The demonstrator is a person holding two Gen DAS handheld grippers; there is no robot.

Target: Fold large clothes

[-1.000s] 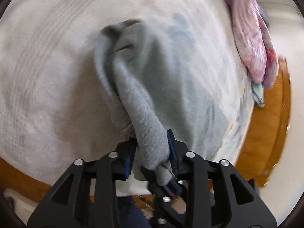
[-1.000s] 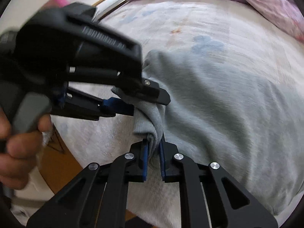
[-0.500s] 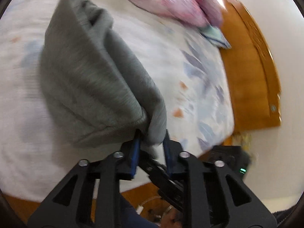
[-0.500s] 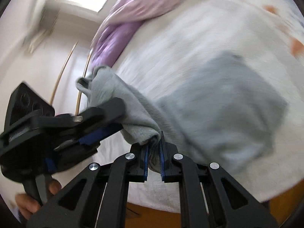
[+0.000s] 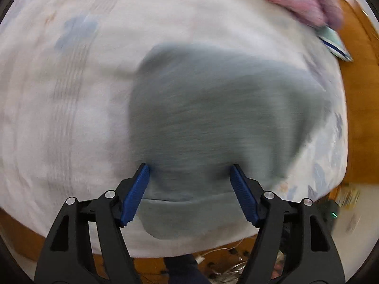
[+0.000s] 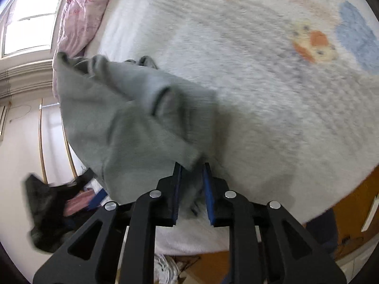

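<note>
A grey garment (image 5: 213,123) lies spread on the white printed bed sheet (image 5: 71,94). My left gripper (image 5: 189,168) is open wide above its near edge, holding nothing. In the right wrist view the same grey garment (image 6: 132,123) hangs bunched and lifted off the sheet (image 6: 272,82). My right gripper (image 6: 191,168) has its jaws slightly apart with a fold of the grey cloth between them. The view is motion-blurred.
A pink quilt (image 5: 303,0) lies at the bed's far side, also in the right wrist view (image 6: 83,11). A wooden bed frame (image 5: 362,94) runs along the right. A small blue-striped cloth (image 5: 334,45) lies by it. A dark object (image 6: 47,208) and a window (image 6: 26,26) are left.
My left gripper has opened and let go of the grey garment, which now lies on the sheet. My right gripper's jaws have parted slightly around the cloth. Both views swung.
</note>
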